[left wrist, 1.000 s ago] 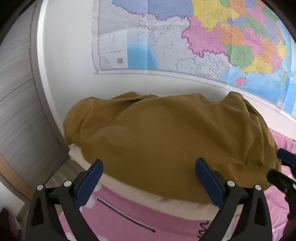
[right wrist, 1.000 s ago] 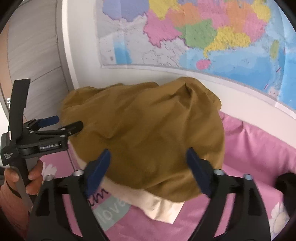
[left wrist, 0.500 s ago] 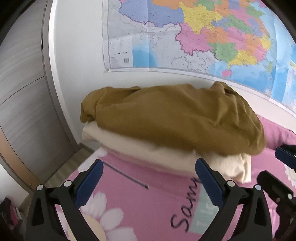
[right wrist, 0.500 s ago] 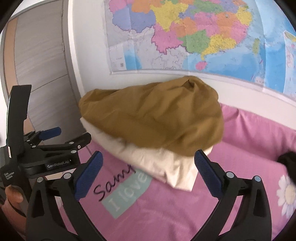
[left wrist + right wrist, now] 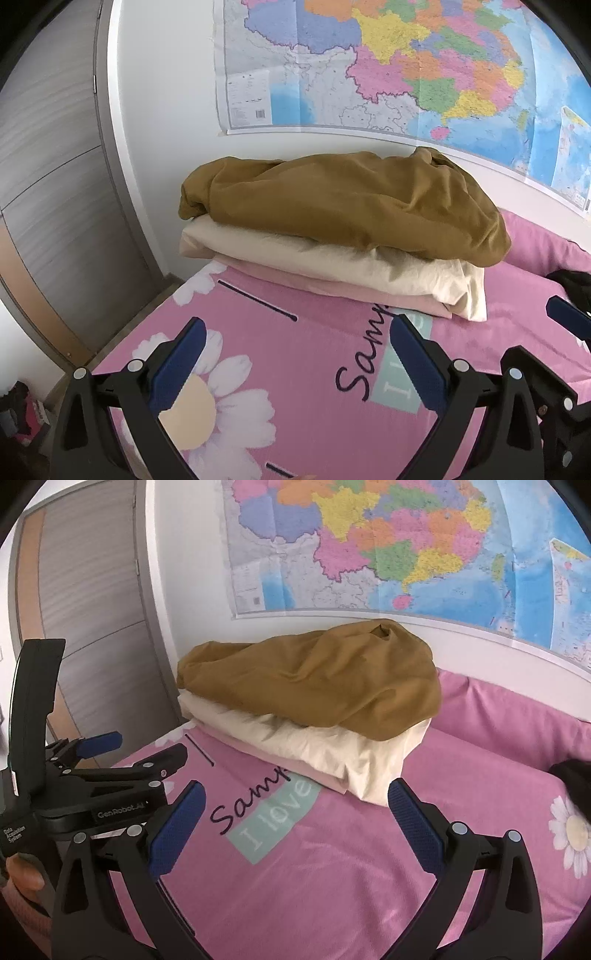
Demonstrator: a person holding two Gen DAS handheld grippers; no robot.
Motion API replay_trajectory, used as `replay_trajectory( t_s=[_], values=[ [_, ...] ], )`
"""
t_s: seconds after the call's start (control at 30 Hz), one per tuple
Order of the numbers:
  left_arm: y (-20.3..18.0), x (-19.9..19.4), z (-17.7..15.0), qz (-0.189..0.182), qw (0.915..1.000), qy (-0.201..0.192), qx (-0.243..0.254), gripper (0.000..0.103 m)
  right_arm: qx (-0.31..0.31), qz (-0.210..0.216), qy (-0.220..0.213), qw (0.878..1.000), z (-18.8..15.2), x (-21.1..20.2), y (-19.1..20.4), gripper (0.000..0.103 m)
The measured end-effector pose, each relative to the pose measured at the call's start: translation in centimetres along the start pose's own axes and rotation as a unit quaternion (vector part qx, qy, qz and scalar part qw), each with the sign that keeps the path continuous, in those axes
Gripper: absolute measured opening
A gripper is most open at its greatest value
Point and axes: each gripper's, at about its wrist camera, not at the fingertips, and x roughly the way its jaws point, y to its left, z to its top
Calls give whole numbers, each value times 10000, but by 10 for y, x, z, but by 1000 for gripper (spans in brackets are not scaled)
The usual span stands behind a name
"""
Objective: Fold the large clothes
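Stack of folded clothes (image 5: pixel 332 236) well beyond both grippers' wide-spread, empty jaws, left gripper (image 5: pixel 295 354), right gripper (image 5: pixel 295 819).

Three folded cloths were stacked: one mustard garment (image 5: pixel 343 206), one cream sheet (image 5: pixel 332 266), one pink sheet (image 5: pixel 332 290); one wall map (image 5: pixel 406 66).

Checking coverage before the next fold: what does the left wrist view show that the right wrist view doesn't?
Left wrist only: floor clutter beside the bed. Right wrist only: the whole left gripper with the hand holding it, and a daisy at right. Both: the brown garment on the cream and pink folds, the map, a black item, open jaws.
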Motion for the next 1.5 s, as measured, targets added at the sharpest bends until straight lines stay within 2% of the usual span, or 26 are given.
replay_trajectory(
  t_s=[0.4, 1.5],
  values=[
    [2, -19, -11, 15, 10000, -25, -36, 97, -5, -55, -72, 10000, -11, -20, 5, 98],
    [-7, -41, -22, 19, 9998, -172, 86, 97, 94, 26, -127, 9999, -18, -36, 8, 98]
  ],
)
